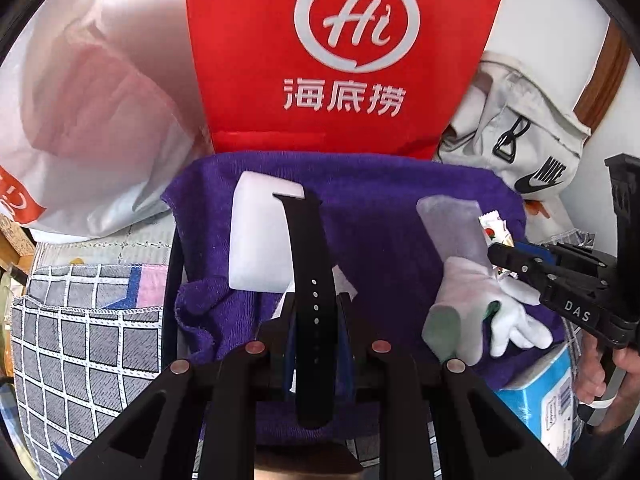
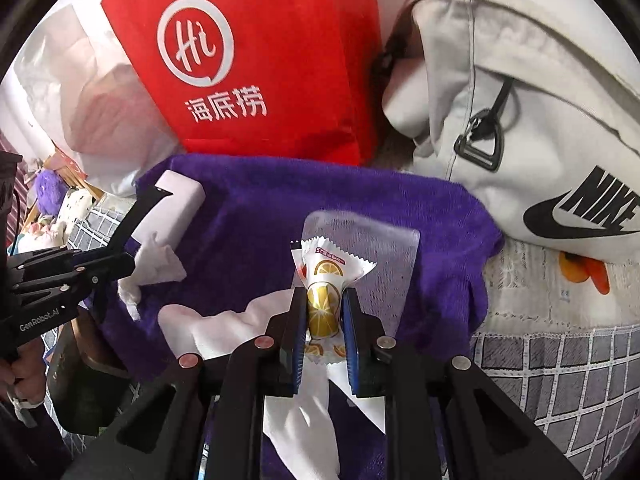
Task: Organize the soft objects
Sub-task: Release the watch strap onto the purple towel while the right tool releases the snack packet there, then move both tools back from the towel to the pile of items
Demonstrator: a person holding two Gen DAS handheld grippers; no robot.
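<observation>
"Hi" inside a white ring, with "海底捞" beneath it, is being shown on the red bag (image 1: 344, 60). "NIKE" and the swoosh are being displayed on the pale backpack (image 2: 560, 160). "DAS" is being carried by the right gripper (image 1: 498, 254), and "GenRobot.AI" by the left gripper (image 2: 124, 258).

Home: patchwork bedspread (image 1: 88, 320), backpack (image 2: 540, 140), shopping bag (image 1: 320, 60)

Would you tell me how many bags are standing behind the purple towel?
3: a white plastic bag at left, a red paper bag in the middle, a white Nike bag at right. Others may be hidden.
</observation>
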